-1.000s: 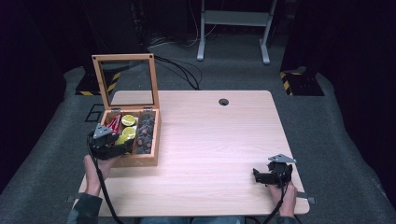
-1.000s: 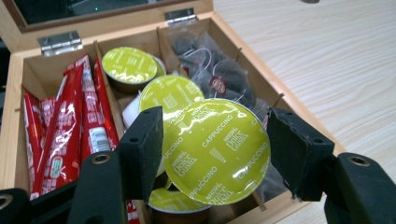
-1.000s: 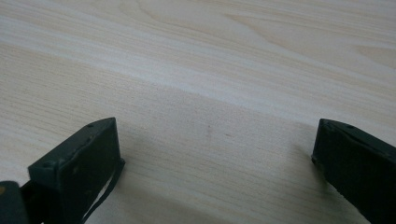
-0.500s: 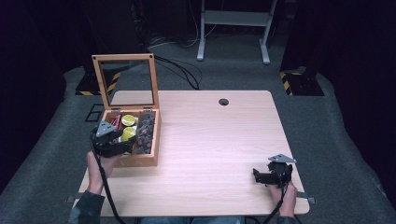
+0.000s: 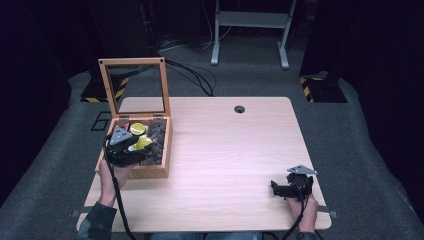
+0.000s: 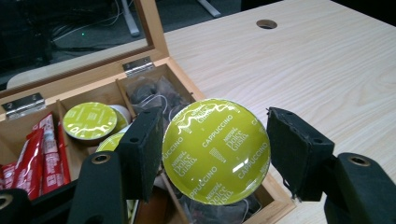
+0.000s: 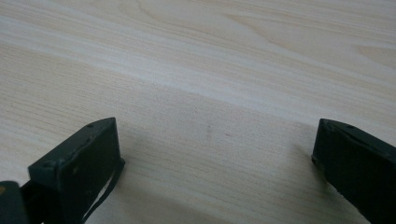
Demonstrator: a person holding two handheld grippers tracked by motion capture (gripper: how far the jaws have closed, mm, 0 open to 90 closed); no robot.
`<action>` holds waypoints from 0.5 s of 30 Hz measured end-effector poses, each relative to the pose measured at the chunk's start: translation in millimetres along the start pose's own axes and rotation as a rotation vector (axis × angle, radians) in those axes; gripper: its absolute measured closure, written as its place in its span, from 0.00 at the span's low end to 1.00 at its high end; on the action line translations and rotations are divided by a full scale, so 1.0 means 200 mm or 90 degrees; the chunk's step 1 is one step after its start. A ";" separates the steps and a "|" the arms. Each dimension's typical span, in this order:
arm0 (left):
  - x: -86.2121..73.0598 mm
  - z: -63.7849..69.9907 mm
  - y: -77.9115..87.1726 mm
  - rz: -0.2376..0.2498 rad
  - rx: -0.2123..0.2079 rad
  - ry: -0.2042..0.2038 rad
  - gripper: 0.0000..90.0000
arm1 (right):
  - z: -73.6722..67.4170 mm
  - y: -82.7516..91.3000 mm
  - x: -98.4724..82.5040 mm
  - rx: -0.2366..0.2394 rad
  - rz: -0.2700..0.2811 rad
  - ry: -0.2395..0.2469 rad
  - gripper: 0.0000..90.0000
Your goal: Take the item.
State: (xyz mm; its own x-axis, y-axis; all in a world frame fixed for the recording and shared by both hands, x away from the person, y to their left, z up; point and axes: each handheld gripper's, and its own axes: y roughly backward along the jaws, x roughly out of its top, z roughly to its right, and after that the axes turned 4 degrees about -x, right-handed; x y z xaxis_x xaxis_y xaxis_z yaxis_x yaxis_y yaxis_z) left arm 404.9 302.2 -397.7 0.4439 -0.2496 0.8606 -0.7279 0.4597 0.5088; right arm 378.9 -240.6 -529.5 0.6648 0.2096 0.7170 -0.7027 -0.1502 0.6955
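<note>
L claw (image 6: 212, 154) grips capsule (image 6: 215, 150) over box (image 5: 161, 150); other capsules (image 6: 89, 120), red sachets (image 6: 43, 154) beneath.

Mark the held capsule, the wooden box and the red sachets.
capsule (image 6: 215, 150), left gripper view, middle of its green foil lid
wooden box (image 5: 145, 172), high view, front wall
red sachets (image 6: 39, 156), left gripper view, middle of the packets

Left claw (image 6: 215, 154) clamped, right claw (image 7: 215, 168) wide apart.

Dim room, lit table (image 5: 225, 150); capsule (image 6: 215, 150) glare; pics soft.
</note>
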 end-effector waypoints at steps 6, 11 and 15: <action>0.02 0.03 -0.02 0.002 -0.010 -0.007 0.42 | 0.00 0.00 0.00 0.001 0.000 0.004 0.00; 0.03 0.05 -0.03 0.005 -0.017 -0.015 0.42 | 0.00 0.00 0.00 0.001 -0.001 0.005 0.00; 0.05 0.07 -0.05 0.004 -0.023 -0.024 0.42 | 0.00 0.00 0.00 0.000 0.001 0.000 0.00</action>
State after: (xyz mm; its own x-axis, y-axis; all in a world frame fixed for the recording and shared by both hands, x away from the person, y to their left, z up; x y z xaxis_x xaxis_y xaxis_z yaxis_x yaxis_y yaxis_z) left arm 410.1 282.1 -393.6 0.4191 -0.2776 0.8645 -0.7110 0.4918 0.5026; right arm 378.9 -240.6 -529.7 0.6639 0.2091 0.7180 -0.7035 -0.1508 0.6945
